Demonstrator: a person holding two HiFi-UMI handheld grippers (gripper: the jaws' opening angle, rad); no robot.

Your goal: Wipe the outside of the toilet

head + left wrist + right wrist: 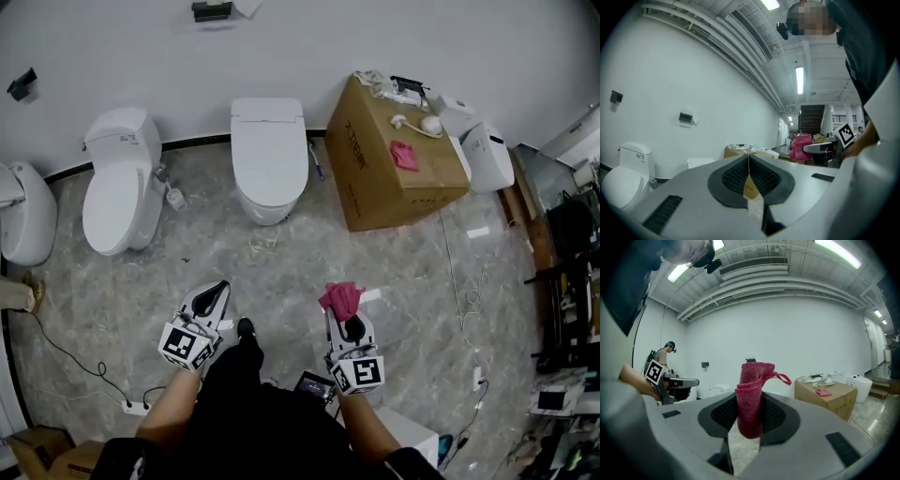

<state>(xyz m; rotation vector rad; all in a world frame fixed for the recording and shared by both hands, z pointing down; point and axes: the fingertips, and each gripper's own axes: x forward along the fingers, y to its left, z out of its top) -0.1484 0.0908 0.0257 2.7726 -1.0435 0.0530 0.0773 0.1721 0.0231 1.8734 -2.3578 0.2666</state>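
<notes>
Toilet [269,155] glossy white, right tongs [339,316] clamped on bunched pink terry cloth [751,397], left tongs [220,288] closed, empty

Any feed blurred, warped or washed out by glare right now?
Head view: sharp, evenly lit, middle white ceramic toilet clear, faint sheen on grey marble floor. Left gripper view: fisheye-bent ceiling, dark corners. Right gripper view: same warp, pink terry cloth in focus.

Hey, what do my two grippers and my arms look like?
The left gripper and right gripper match: pale grey shells, black ribbed pads inside the jaws, and a cube with black-and-white square markers at the rear. The person wears black clothes, forearms uncovered.
</notes>
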